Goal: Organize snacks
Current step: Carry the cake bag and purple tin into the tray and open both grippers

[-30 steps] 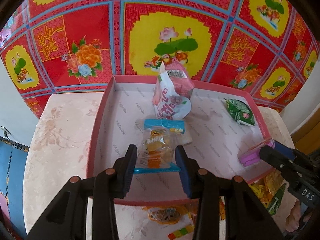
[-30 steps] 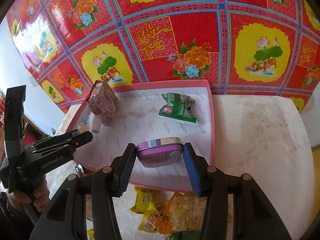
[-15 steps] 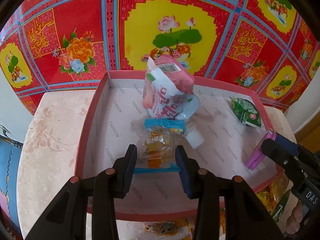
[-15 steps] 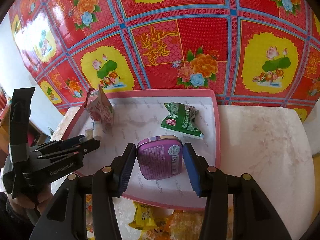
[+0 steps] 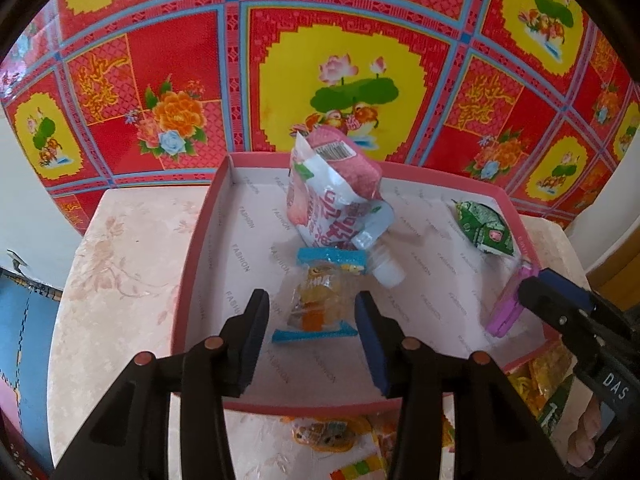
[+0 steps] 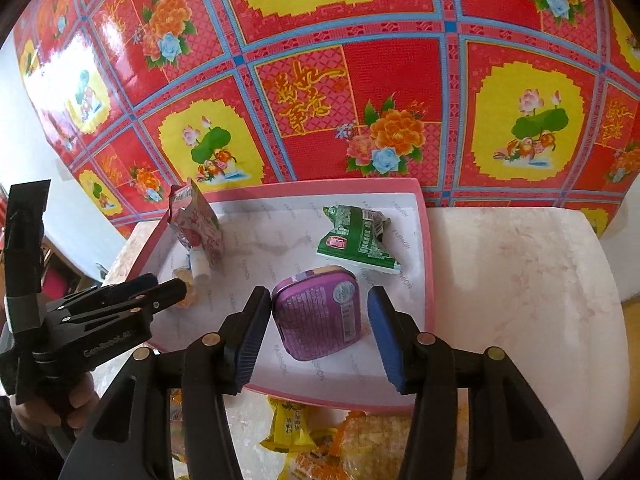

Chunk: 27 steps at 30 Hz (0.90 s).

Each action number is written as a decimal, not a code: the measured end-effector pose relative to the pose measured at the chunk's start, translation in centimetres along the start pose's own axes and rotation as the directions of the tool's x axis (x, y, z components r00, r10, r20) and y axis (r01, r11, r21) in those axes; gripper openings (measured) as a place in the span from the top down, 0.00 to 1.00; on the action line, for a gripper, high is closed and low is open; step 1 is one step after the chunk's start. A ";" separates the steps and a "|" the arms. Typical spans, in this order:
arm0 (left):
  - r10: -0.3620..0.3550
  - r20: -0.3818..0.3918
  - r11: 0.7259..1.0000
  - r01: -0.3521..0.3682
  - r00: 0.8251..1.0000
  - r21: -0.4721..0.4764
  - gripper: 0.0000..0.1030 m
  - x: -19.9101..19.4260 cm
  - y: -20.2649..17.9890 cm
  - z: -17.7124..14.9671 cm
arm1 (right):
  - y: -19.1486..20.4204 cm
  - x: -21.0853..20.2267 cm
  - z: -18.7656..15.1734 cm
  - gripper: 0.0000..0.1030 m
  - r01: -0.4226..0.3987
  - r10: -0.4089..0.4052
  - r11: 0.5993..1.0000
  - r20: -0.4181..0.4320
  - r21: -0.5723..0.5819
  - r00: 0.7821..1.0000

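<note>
Your left hand-held gripper [image 5: 312, 320] hangs over the near part of the pink tray [image 5: 200, 240], and its jaws have just been opening. The clear candy packet with blue ends [image 5: 320, 300] lies on the tray floor between them, with a gap to each pad, so nothing grips it. Just behind it the pink-and-white spouted pouch [image 5: 332, 196] leans with its cap down on the tray.

Your right hand-held gripper [image 6: 316, 320] has also just been opening its jaws. The purple tin [image 6: 318, 314] rests on the tray floor between them: the left pad is at its edge, and the right pad stands clear of it. The green wrapped snack [image 6: 356, 236] lies further back in the tray. More yellow and orange packets [image 6: 288, 426] lie on the bench [image 6: 520, 300] in front of the tray.
</note>
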<state>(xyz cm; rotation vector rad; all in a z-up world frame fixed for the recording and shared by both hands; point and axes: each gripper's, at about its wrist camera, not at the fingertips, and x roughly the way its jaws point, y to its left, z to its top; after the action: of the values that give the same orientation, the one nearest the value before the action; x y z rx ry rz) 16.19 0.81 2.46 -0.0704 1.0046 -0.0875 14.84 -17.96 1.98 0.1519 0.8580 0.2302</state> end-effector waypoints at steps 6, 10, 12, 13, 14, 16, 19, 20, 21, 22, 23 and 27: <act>-0.004 0.016 1.000 0.004 1.000 -0.004 0.54 -1.6 0.0 -0.3 | -0.2 -1.1 0.0 0.46 0.005 -0.005 1.000 0.021 0.011 1.000; -0.005 0.024 1.000 0.006 1.000 -0.005 0.54 -2.5 -0.1 -0.4 | -0.3 -1.8 -0.3 0.46 0.002 -0.003 1.000 0.025 0.020 1.000; -0.008 0.027 1.000 0.008 1.000 -0.010 0.54 -3.0 0.0 -0.6 | -0.4 -2.1 -0.5 0.46 0.001 -0.002 1.000 0.025 0.024 1.000; -0.010 0.027 1.000 0.010 1.000 -0.011 0.54 -3.3 0.0 -0.8 | -0.4 -2.3 -0.6 0.46 0.001 -0.002 1.000 0.026 0.025 1.000; -0.012 0.028 1.000 0.012 1.000 -0.012 0.54 -3.5 0.0 -0.9 | -0.4 -2.5 -0.7 0.46 0.002 -0.003 1.000 0.026 0.026 1.000; -0.013 0.029 1.000 0.013 0.999 -0.013 0.54 -3.9 -0.1 -1.1 | -0.4 -2.9 -1.0 0.46 0.002 -0.003 1.000 0.027 0.029 1.000; -0.011 0.032 1.000 0.011 0.999 -0.016 0.54 -4.3 -0.3 -1.4 | -0.4 -3.5 -1.4 0.46 0.001 -0.002 0.999 0.031 0.034 1.000; -0.007 0.033 1.000 0.007 0.999 -0.018 0.54 -4.5 -0.3 -1.5 | -0.4 -3.7 -1.5 0.46 0.000 -0.001 0.999 0.031 0.035 1.000; -0.005 0.034 1.000 0.006 0.999 -0.020 0.54 -4.6 -0.3 -1.6 | -0.4 -4.0 -1.6 0.46 0.000 -0.001 0.999 0.032 0.037 1.000; -0.006 0.036 1.000 0.007 0.999 -0.024 0.54 -4.8 -0.3 -1.7 | -0.4 -4.2 -1.8 0.46 -0.001 0.000 0.999 0.032 0.040 0.999; -0.008 0.038 1.000 0.009 0.999 -0.027 0.54 -4.9 -0.3 -1.8 | -0.4 -4.5 -2.0 0.46 -0.001 0.000 0.999 0.033 0.043 0.999; -0.015 0.037 0.999 0.016 0.999 -0.036 0.54 -5.7 -0.3 -2.5 | -0.3 -5.2 -2.6 0.46 0.000 -0.002 0.999 0.031 0.044 1.000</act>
<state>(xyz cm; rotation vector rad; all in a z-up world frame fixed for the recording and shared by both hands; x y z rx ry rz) 11.04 1.09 5.90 -0.1129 0.9692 -0.0821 9.60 -19.48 4.01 0.1952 0.8325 0.2079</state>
